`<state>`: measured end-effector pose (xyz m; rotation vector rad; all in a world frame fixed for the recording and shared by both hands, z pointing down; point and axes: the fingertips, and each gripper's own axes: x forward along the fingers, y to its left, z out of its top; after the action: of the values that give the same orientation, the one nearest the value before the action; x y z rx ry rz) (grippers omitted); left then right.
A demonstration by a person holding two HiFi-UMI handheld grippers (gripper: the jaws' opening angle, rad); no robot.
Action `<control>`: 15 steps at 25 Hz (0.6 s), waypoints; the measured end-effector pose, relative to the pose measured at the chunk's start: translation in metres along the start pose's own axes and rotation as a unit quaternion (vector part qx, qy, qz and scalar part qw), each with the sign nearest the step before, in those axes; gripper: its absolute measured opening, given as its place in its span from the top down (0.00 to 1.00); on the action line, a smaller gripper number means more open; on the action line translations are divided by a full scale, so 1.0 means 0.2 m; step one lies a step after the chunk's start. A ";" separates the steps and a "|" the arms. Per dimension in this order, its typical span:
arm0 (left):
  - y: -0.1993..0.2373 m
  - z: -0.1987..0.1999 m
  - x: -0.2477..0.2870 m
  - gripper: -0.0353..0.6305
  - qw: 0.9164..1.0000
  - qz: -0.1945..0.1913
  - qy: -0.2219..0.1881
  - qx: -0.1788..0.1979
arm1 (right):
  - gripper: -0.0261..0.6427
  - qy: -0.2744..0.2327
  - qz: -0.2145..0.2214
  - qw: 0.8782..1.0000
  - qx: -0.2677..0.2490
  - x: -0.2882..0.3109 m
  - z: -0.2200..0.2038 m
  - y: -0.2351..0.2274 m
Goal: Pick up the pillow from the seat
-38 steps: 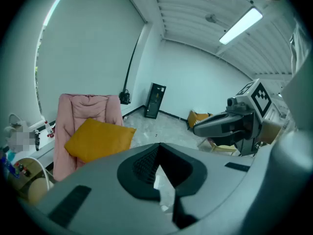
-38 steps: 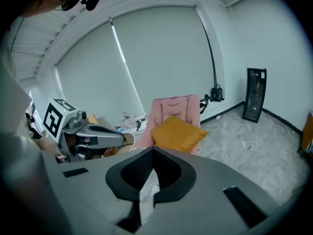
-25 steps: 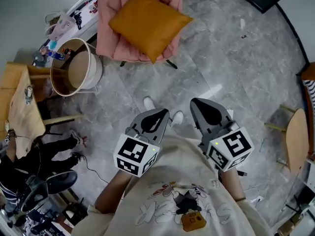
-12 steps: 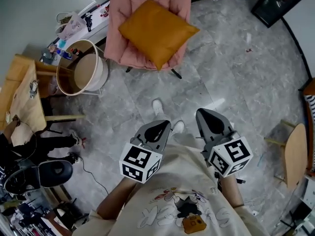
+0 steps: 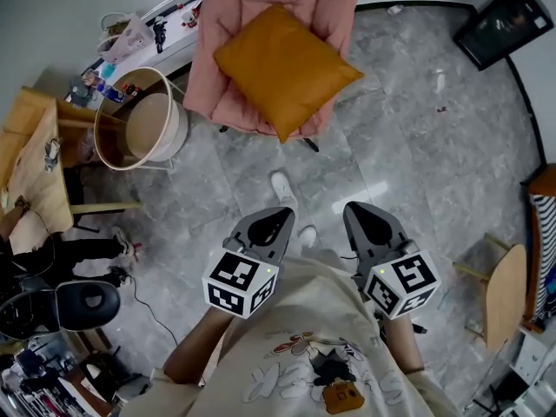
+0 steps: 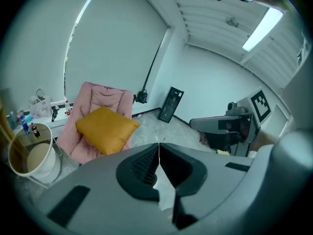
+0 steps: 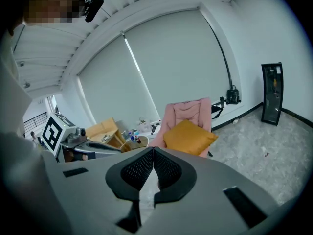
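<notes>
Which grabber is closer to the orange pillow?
Left, slightly. The left gripper sits almost straight in front of the pillow; the right gripper is further off to the right. Neither reaches it.

Well ahead of your left gripper (image 5: 281,213) and right gripper (image 5: 357,209), the pillow (image 5: 287,69) lies on the chair (image 5: 228,33) seat. A bin (image 5: 176,129) stands on the floor just left of the chair.

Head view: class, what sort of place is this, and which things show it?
Likely a furnished living or studio room: a pink padded chair holding an orange pillow, a round tub beside it, a wooden table at the left, and a grey stone-look floor.
</notes>
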<state>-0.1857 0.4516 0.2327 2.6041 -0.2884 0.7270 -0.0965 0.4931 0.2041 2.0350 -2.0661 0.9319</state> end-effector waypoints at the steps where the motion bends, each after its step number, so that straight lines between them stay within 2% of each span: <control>1: 0.03 0.04 0.04 0.94 1.000 -0.005 -0.002 0.000 | 0.93 0.001 -0.001 1.000 0.001 0.03 0.04 -0.03; 5: 0.16 0.19 0.16 0.94 1.000 -0.016 0.007 0.006 | 0.93 0.005 -0.004 1.000 0.007 0.19 0.20 -0.15; 10: 0.37 0.33 0.29 0.94 0.999 -0.014 0.033 0.037 | 0.93 0.021 -0.013 0.999 -0.033 0.43 0.39 -0.20; 15: 0.58 0.49 0.39 0.94 0.999 -0.027 0.030 0.024 | 0.93 0.027 -0.011 0.999 -0.038 0.72 0.58 -0.22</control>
<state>-0.1115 0.2977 0.2369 2.6183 -0.1832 0.8020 -0.0306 0.3155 0.1930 1.9685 -2.0158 0.8797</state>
